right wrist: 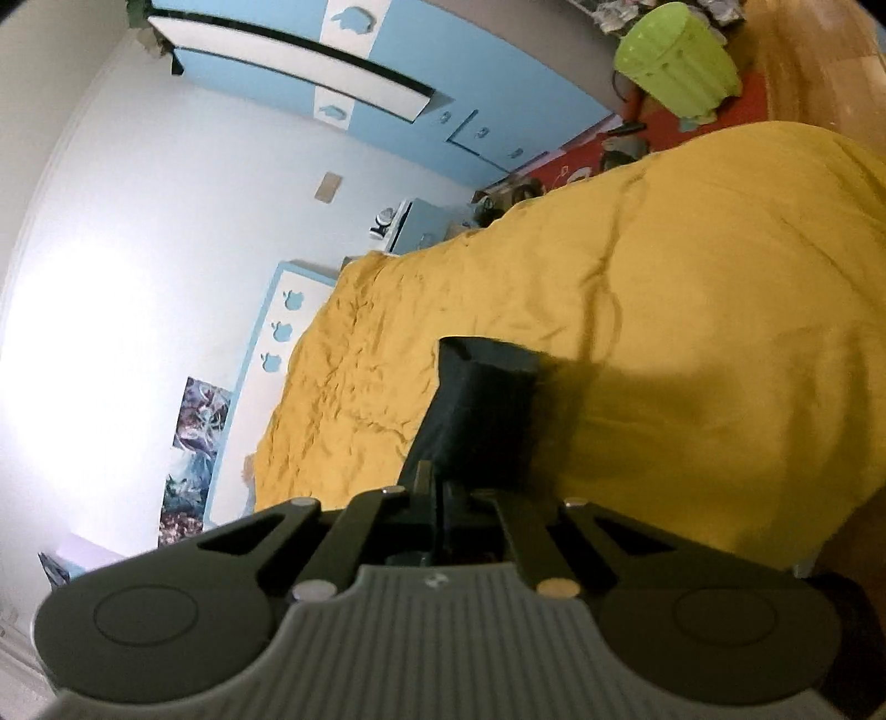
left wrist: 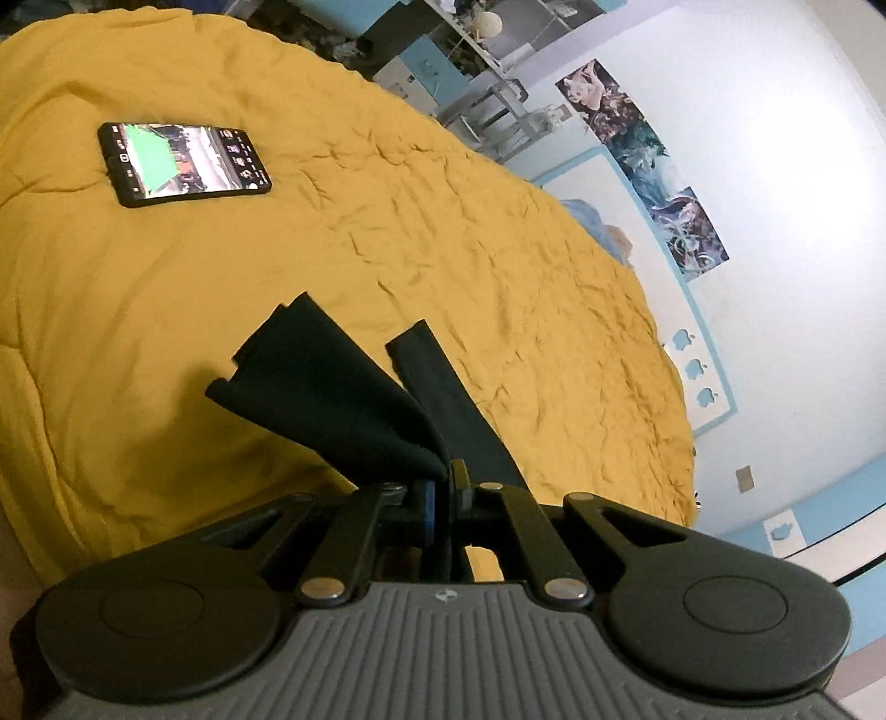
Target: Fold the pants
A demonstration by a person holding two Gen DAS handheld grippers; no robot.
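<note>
Left wrist view: the left gripper [left wrist: 449, 482] has its fingers drawn together and clamped on an edge of the dark pants [left wrist: 332, 387]; the black cloth rises out of the pinch and fans away from the camera in folded layers, one broad flap spreading to the left and a narrower strip running up just right of it; both hang above the yellow bedspread [left wrist: 166, 310], and a shadow lies on the spread beneath the left flap; whether the far ends of the cloth touch the spread I cannot tell; a phone [left wrist: 183, 163] with a lit screen lies flat on the spread, well apart from the pants, toward the upper left; the spread is creased across its right half; beyond its edge a pale wall carries a strip of posters [left wrist: 642, 160], and a blue-framed headboard [left wrist: 698, 365] with apple-shaped cut-outs stands against it.

Right wrist view: the right gripper [right wrist: 440, 493] is likewise closed tight, its fingers pressed on the pants [right wrist: 482, 410]; the dark cloth stands up from the pinch as a blocky fold, its top edge blurred, with a soft shadow thrown to its right on the bedspread [right wrist: 692, 304]; a green basket [right wrist: 678, 61] sits on the floor past the far end of the bed; blue cabinet doors [right wrist: 277, 33] fill the upper part of the picture.
</note>
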